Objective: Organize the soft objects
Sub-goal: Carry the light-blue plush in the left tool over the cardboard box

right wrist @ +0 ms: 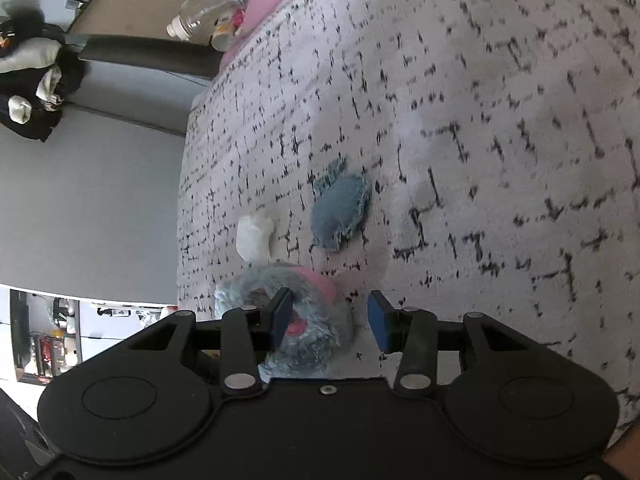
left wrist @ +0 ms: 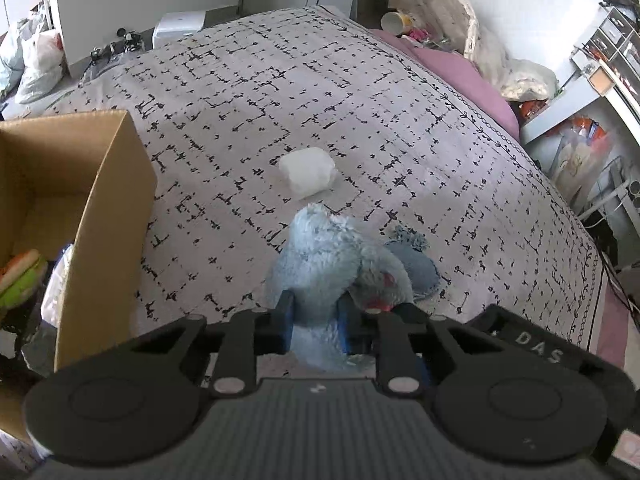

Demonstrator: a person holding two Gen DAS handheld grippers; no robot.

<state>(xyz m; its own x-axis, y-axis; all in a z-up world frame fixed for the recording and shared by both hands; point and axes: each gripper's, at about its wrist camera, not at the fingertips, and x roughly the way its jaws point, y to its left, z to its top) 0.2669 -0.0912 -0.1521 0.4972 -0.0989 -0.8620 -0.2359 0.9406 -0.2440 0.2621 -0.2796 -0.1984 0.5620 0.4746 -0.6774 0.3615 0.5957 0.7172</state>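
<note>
My left gripper [left wrist: 316, 320] is shut on a fluffy light-blue plush toy [left wrist: 332, 264] with pink-red patches and holds it just above the patterned bedspread [left wrist: 240, 100]. A white soft bundle [left wrist: 307, 172] lies on the bed beyond it. A small blue denim pouch [left wrist: 416, 264] lies right behind the plush. In the right wrist view the same plush [right wrist: 308, 320] sits between the fingers of my right gripper [right wrist: 330, 316], which is open and not squeezing it. The denim pouch [right wrist: 340, 212] and the white bundle [right wrist: 254, 236] lie beyond.
An open cardboard box [left wrist: 92, 208] stands at the left on the bed, with an orange-and-green soft toy [left wrist: 20, 276] inside. Bottles, a cup and bags [left wrist: 420, 12] crowd the far right bed edge. Shelves [left wrist: 592, 80] stand at the right.
</note>
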